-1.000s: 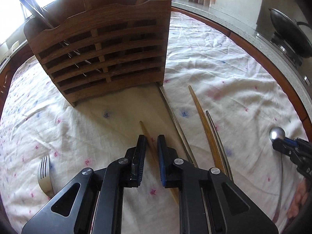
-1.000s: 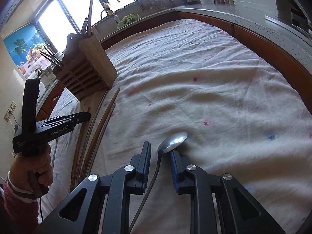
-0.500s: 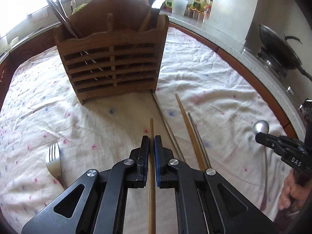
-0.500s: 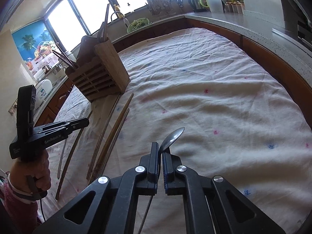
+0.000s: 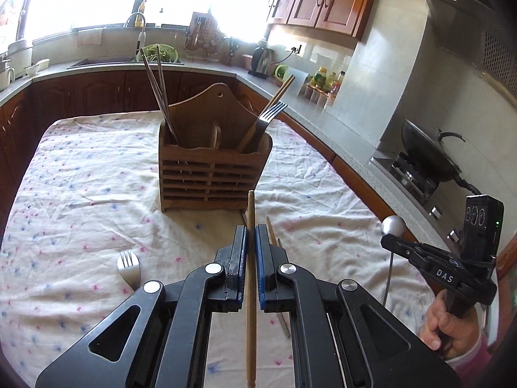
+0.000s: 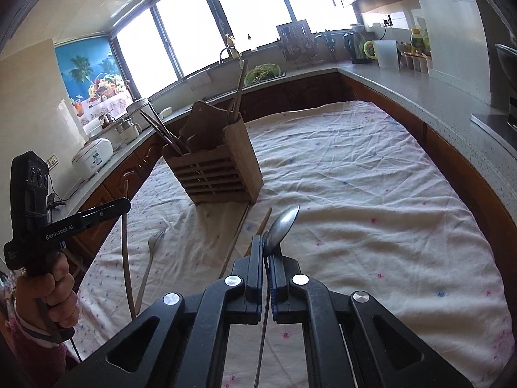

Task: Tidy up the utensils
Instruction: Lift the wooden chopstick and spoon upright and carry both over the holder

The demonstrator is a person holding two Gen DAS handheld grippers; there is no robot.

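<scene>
Steel shows first at your far left: a fork [image 5: 128, 266] lying flat on the flowered tablecloth [image 5: 80, 174], tines toward the wooden utensil holder [image 5: 211, 174]. That slatted holder stands upright on the cloth ahead, with dark chopsticks [image 5: 158, 90] leaning in its left compartment and another fork [image 5: 265, 119] beside a wooden stick in its right one. Your left gripper [image 5: 251, 242] is clamped on a wooden chopstick [image 5: 251, 258], raised clear of the cloth and pointing at the holder's base. More chopsticks [image 5: 273, 236] lie on the cloth just right of those fingers. Further right, your right gripper [image 6: 266, 252] pinches a metal spoon [image 6: 281, 229] by its neck, bowl forward and off the cloth.
</scene>
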